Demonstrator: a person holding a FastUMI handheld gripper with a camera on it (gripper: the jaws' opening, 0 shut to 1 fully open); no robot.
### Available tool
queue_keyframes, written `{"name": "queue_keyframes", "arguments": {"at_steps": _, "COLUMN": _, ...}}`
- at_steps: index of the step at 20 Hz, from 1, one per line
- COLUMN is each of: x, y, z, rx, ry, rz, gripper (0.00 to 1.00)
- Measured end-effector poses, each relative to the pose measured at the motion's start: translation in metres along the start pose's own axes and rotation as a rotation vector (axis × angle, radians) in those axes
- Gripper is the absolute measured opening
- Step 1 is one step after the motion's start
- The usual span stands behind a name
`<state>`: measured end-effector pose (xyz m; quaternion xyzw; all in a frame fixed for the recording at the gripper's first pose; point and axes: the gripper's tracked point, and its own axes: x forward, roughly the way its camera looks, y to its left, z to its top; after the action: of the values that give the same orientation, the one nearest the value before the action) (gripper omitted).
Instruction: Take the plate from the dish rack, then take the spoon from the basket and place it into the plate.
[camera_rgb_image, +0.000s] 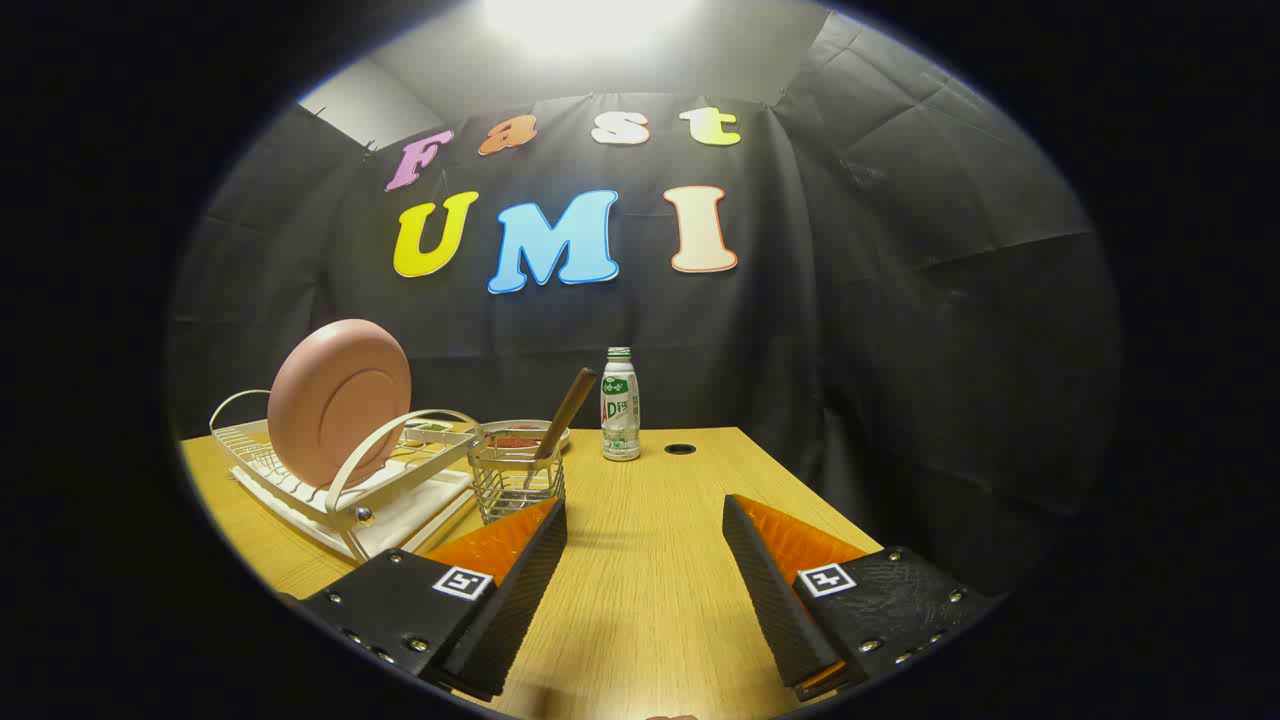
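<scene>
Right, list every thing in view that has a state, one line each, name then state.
gripper: open, fingers apart over bare table, holding nothing.
plate: standing on edge in the dish rack, not yet taken.
dish rack: on the table, holding the plate.
spoon: leaning handle-up in the basket.
basket: upright, just ahead of the left finger.
bottle: upright, capped, beyond the fingers.

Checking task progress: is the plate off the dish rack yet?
No. The plate stands upright in the dish rack; the open hand-held gripper holds nothing.
</scene>
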<state>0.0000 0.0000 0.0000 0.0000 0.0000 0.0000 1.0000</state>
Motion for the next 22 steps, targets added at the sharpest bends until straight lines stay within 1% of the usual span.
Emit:
{"name": "queue_keyframes", "arguments": {"at_steps": 2, "x": 0.006, "y": -0.001, "z": 0.006, "rx": -0.001, "ry": -0.026, "rz": -0.006, "gripper": 0.95}}
{"name": "queue_keyframes", "arguments": {"at_steps": 4, "x": 0.028, "y": -0.002, "z": 0.018, "rx": 0.004, "ry": -0.058, "rz": -0.012, "gripper": 0.95}}
{"name": "queue_keyframes", "arguments": {"at_steps": 6, "x": 0.044, "y": -0.003, "z": 0.013, "rx": 0.004, "ry": -0.04, "rz": -0.018, "gripper": 0.95}}
{"name": "queue_keyframes", "arguments": {"at_steps": 10, "x": 0.069, "y": -0.013, "z": 0.042, "rx": 0.024, "ry": -0.096, "rz": -0.036, "gripper": 0.95}}
{"name": "queue_keyframes", "arguments": {"at_steps": 12, "x": 0.076, "y": -0.025, "z": 0.069, "rx": 0.033, "ry": -0.125, "rz": -0.056, "gripper": 0.95}}
{"name": "queue_keyframes", "arguments": {"at_steps": 14, "x": 0.07, "y": -0.036, "z": 0.098, "rx": 0.037, "ry": -0.151, "rz": -0.072, "gripper": 0.95}}
{"name": "queue_keyframes", "arguments": {"at_steps": 17, "x": 0.049, "y": -0.045, "z": 0.136, "rx": 0.023, "ry": -0.168, "rz": -0.08, "gripper": 0.95}}
{"name": "queue_keyframes", "arguments": {"at_steps": 22, "x": 0.009, "y": -0.038, "z": 0.199, "rx": 0.035, "ry": -0.209, "rz": -0.067, "gripper": 0.95}}
